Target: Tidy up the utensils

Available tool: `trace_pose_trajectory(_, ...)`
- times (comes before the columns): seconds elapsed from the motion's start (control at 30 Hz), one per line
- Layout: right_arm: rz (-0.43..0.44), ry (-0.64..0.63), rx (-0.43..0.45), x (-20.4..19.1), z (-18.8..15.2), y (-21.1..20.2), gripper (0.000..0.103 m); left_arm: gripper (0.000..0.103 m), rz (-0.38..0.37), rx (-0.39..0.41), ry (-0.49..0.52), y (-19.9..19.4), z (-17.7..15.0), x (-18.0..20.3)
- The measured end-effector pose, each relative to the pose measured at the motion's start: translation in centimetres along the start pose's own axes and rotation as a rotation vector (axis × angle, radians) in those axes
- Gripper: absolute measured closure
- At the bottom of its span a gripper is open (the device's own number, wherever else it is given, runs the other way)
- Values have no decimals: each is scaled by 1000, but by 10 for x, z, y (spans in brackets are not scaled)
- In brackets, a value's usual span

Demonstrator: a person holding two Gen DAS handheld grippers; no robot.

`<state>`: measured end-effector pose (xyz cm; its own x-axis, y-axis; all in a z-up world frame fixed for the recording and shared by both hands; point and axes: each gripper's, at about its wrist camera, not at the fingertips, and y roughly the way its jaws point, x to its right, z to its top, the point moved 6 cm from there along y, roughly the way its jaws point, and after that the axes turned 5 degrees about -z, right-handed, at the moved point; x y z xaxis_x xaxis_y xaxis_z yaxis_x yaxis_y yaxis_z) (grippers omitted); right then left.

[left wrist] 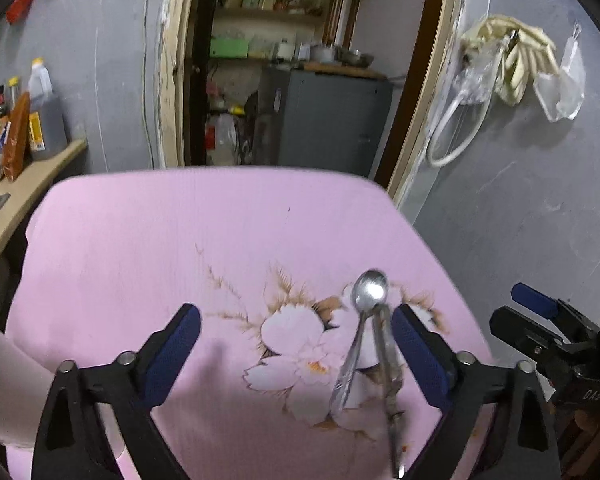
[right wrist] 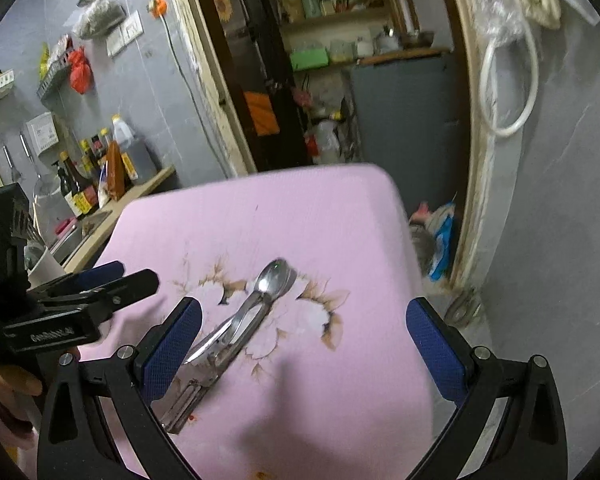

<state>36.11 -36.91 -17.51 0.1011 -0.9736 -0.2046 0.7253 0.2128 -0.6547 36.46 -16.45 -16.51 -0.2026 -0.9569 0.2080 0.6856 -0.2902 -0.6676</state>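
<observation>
A steel spoon [left wrist: 370, 291] lies bowl-up on the pink flower-print table [left wrist: 140, 248], with a second slim metal utensil [left wrist: 388, 380] crossing beside its handle. In the right wrist view the spoon [right wrist: 276, 278] and the other metal pieces [right wrist: 204, 372] form a loose bundle on the table [right wrist: 340, 232]. My left gripper [left wrist: 296, 338] hangs open over the table, and the utensils lie close to its right-hand finger [left wrist: 418, 344], untouched. My right gripper [right wrist: 304, 340] is open too, the bundle near its left-hand finger [right wrist: 174, 344]. Each gripper shows in the other's view, the right [left wrist: 540, 312] and the left [right wrist: 100, 280].
A counter with bottles [left wrist: 40, 120] and a sink [right wrist: 72, 240] runs along the left of the table. Behind it, a doorway opens onto shelves and a grey cabinet [left wrist: 328, 120]. Bags and a white hose [left wrist: 500, 60] hang on the right wall.
</observation>
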Motion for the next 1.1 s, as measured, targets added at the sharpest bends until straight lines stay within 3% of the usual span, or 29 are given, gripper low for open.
trace_pose_trajectory(0.13,26,-7,-49,-11,-6,20,8,22,-2,-50,0,13,-8,-7)
trace_pose_trajectory(0.37,75,0,-152,-28,-18,58,30,40,-20,-115,2,28,-19,-13)
trace_pose_trajectory(0.73,99,10,-230,-40,-28,85,49,45,-49,-116,-39,47,-6,-22)
trace_pose_trajectory(0.93,127,37,-248,-32,-25,82,71,52,-103,-117,-41,63,7,-13)
trace_pose_trajectory(1.0,138,41,-256,-29,-27,81,89,56,-138,-125,-40,71,11,-6)
trace_pose_trajectory(1.1,148,65,-282,-21,-34,81,96,59,-177,-137,-25,79,14,3)
